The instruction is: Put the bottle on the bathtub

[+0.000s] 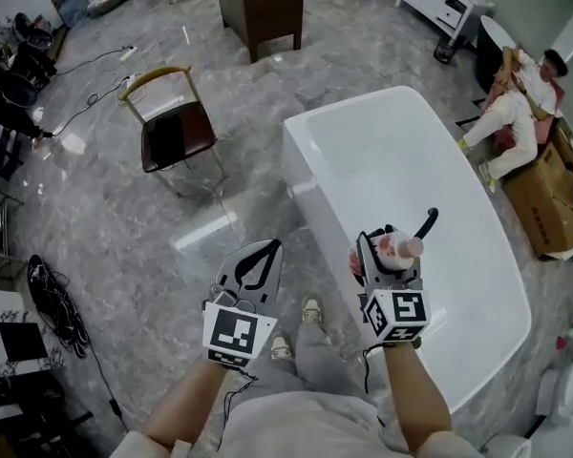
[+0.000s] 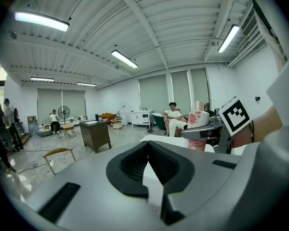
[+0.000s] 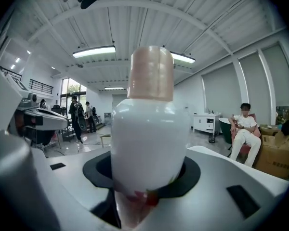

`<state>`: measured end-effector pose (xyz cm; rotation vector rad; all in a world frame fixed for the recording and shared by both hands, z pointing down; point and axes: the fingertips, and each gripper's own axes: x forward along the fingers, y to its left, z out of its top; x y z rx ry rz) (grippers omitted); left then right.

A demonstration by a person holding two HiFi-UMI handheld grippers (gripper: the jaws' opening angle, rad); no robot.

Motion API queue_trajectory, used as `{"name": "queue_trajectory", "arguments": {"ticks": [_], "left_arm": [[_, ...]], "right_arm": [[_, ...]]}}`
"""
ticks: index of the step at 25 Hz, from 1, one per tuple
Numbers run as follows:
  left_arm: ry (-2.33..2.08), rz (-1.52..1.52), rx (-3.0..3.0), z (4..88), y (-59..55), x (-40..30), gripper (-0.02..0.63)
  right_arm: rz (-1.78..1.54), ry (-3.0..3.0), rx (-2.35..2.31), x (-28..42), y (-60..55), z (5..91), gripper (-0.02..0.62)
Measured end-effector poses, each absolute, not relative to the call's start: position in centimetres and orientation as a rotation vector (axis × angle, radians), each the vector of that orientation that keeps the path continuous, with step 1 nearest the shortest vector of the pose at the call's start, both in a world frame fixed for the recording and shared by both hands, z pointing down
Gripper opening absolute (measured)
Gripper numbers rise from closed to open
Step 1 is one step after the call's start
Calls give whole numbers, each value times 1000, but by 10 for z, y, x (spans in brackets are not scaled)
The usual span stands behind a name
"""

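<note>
The white bottle (image 1: 397, 247) with a pale pink cap sits between the jaws of my right gripper (image 1: 390, 249), which is shut on it. It hangs over the near left rim of the white bathtub (image 1: 411, 160). In the right gripper view the bottle (image 3: 149, 129) fills the middle and stands up from between the jaws of the right gripper (image 3: 145, 182); the bathtub rim (image 3: 207, 150) shows behind it. My left gripper (image 1: 265, 248) is shut and holds nothing, over the floor left of the tub. From the left gripper view the bottle (image 2: 198, 121) appears at the right.
A wooden-framed chair (image 1: 175, 122) stands on the grey floor left of the tub. A dark cabinet (image 1: 261, 3) is at the back. A person (image 1: 516, 103) sits beyond the tub beside a cardboard box (image 1: 544, 203). Cables (image 1: 55, 303) lie at the left.
</note>
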<state>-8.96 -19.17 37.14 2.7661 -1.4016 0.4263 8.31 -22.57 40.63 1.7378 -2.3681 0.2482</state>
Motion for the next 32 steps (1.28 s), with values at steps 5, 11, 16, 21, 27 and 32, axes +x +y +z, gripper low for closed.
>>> {"name": "queue_trajectory", "arguments": {"ticks": [5,11,16,21,27,32], "left_arm": [[-1420,411,2724,420,-246,-73,20],[-1420,425,2709,477,-296,-55,20],[-1417,464,2711,522,-330,-52,20],[-1428,477,2678,561,-357,-49,20],[-1397,503,2665,605,-379,-40,20],[-1377,520,2640,633,-391,-36,20]], "right_arm": [[229,-2348,1704,84,-281,466,230],[248,-2296,1731,92,-333,531,230],[239,-2267,1729,87,-369,575,230],[228,-2216,1746,91,-399,619,230],[259,-2157,1796,105,-426,665,230],[287,-2113,1833,119,-442,693,230]]}}
